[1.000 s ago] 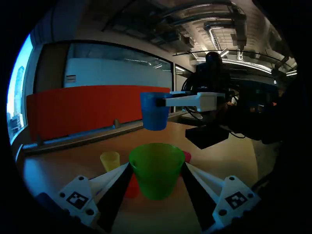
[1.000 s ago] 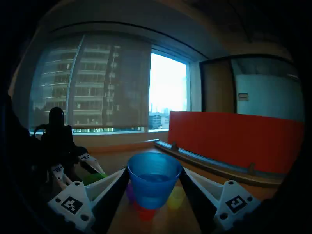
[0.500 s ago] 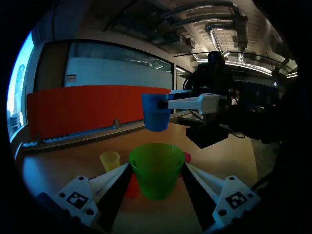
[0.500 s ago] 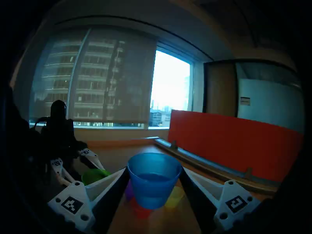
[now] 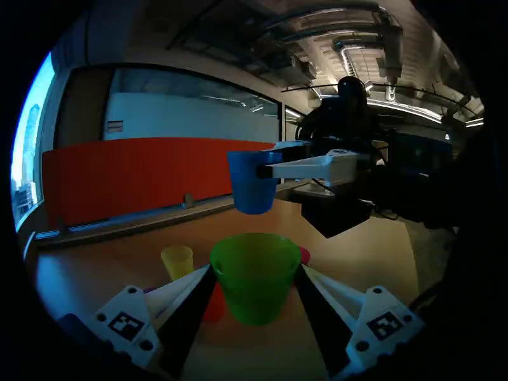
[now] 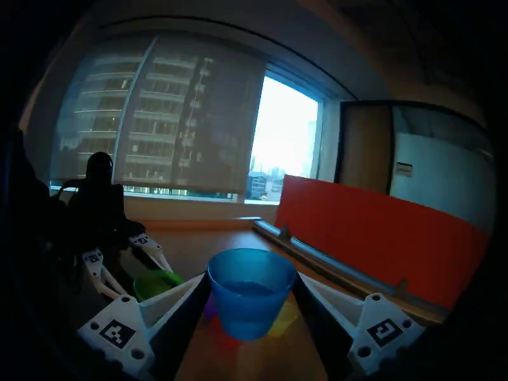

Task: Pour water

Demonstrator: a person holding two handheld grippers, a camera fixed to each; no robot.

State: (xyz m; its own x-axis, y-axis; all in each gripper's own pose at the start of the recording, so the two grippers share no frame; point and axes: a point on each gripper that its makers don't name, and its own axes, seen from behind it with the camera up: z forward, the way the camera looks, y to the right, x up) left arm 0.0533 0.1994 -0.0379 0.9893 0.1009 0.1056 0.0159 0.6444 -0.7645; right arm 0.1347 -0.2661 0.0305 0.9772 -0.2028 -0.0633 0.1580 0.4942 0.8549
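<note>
Red panel [image 5: 127, 181]: left middle of the left gripper view, behind the table [image 5: 108, 273]; backdrop, no part in the pour
Yellow cup [image 5: 177, 260]: on the table, lower left of centre, apart from both held cups; best left untouched
Green cup [image 5: 255, 298]: bottom centre of that view, upright, mouth up; the receiver, I judge; its contents I cannot tell
Left gripper [image 5: 254, 272]: tongs narrowed onto the green cup, one finger pressed to each side wall; its job is to hold level and not chase the stream
Blue cup [image 5: 251, 184]: just above centre, upright, lifted clear of the table, higher than the green rim and farther back, not yet over it; in the right gripper view it sits bottom centre
Water [image 6: 247, 289]: inside the blue cup, surface below the brim; none is leaving
Right gripper [image 6: 251, 277]: tongs closed on the blue cup, both fingers against its walls; in the left gripper view it reaches in from the right
Step in hand: lining up source over receiver; pour not begun, task early
Doing it well: bring the blue lip above the middle of the green mouth and close over it before any tilt; then tip slowly toward the green cup so a thin stream falls inside; no extra squeeze, since thin plastic walls may buckle
Risk: tilting while offset would wet the table
</note>
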